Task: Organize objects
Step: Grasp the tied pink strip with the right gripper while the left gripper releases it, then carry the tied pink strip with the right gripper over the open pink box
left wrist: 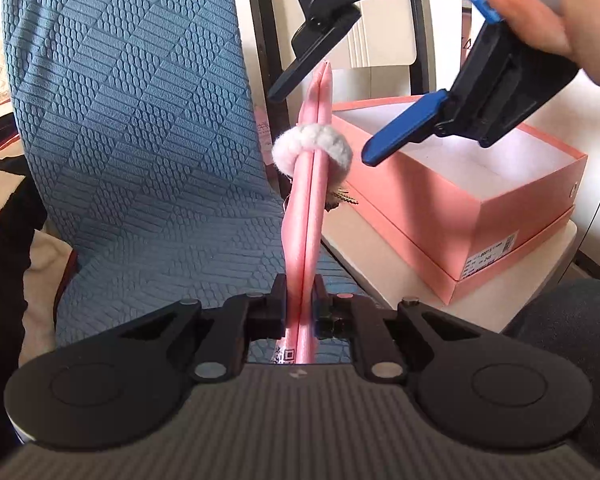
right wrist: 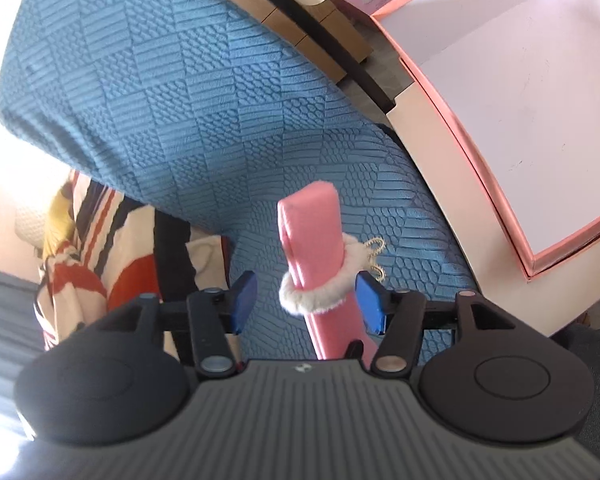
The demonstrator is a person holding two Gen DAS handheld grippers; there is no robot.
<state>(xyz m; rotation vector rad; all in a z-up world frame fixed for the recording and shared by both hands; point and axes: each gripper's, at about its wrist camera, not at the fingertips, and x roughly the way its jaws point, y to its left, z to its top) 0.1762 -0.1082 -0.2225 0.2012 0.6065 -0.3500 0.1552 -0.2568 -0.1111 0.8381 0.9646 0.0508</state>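
Observation:
My left gripper point(left wrist: 302, 312) is shut on a flat pink pouch point(left wrist: 310, 184) held edge-up. A white fluffy band point(left wrist: 312, 148) with a small gold charm point(left wrist: 346, 199) circles the pouch midway. My right gripper point(left wrist: 320, 120) hangs open above it, one blue finger point(left wrist: 404, 128) just right of the band. In the right wrist view the pouch point(right wrist: 316, 244) and band point(right wrist: 320, 296) lie between my open right gripper's point(right wrist: 308, 304) blue fingers point(right wrist: 370, 300); neither pad visibly touches them.
An open pink box point(left wrist: 512, 204) with a white inside sits on a cream table point(left wrist: 384, 264) to the right; it also shows in the right wrist view point(right wrist: 460, 136). A blue textured chair cover point(left wrist: 140, 128) fills the left. Striped fabric point(right wrist: 84, 248) lies lower left.

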